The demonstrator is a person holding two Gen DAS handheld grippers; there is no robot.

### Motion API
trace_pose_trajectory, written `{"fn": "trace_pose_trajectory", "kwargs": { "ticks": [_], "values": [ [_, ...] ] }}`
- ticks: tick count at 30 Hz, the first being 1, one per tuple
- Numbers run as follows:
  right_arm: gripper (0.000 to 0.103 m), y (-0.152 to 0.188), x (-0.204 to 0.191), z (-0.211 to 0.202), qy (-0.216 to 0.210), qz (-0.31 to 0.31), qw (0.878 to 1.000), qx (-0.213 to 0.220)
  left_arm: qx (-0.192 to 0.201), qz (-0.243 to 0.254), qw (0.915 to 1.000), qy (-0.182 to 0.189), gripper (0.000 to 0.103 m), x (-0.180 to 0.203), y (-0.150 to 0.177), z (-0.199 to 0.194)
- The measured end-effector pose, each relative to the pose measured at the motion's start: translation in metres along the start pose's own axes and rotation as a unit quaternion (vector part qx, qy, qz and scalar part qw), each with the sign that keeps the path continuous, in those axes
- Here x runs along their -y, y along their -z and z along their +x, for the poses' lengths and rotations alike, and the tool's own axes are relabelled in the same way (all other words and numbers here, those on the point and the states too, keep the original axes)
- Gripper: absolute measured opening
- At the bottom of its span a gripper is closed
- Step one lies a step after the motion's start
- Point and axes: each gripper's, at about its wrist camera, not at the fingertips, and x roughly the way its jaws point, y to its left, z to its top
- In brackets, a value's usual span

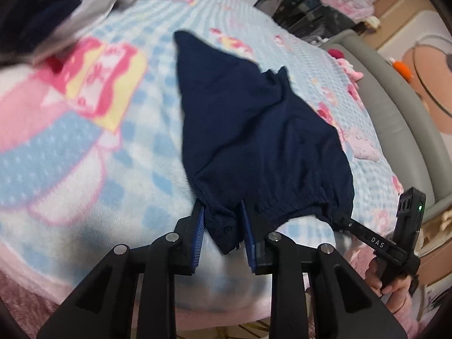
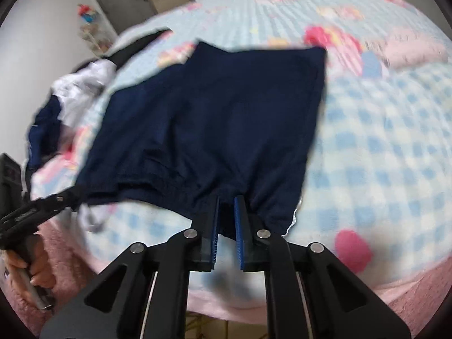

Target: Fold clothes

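Jaws of both grippers, left [image 1: 223, 226] and right [image 2: 226, 220], clamped on the waistband of the navy shorts [image 1: 254, 130]. Shorts spread on the checked blanket [image 1: 135, 175], legs pointing away. Best to lift both ends level, keep the band tight, then bring it over to the leg hems. Pile of clothes [image 2: 70, 96] nearby.
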Motion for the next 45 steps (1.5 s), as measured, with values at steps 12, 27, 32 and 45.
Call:
{"fn": "trace_pose_trajectory", "kwargs": {
  "ticks": [12, 27, 32, 45],
  "values": [
    [0.026, -0.001, 0.030, -0.021, -0.037, 0.050, 0.998, 0.017, 0.011, -0.016, 0.9988, 0.046, 0.023, -0.005, 0.001, -0.005],
    [0.016, 0.000, 0.026, -0.012, -0.014, 0.060, 0.998, 0.011, 0.028, 0.006, 0.9989, 0.037, 0.019, 0.007, -0.001, -0.010],
    [0.009, 0.001, 0.015, -0.036, -0.032, 0.046, 0.998, 0.032, 0.046, 0.025, 0.9980, 0.037, 0.017, 0.017, -0.006, -0.036],
    [0.017, 0.023, 0.013, -0.039, 0.049, 0.011, 0.998, 0.036, 0.019, 0.028, 0.9987, -0.037, 0.036, 0.000, 0.002, -0.039]
  ]
}}
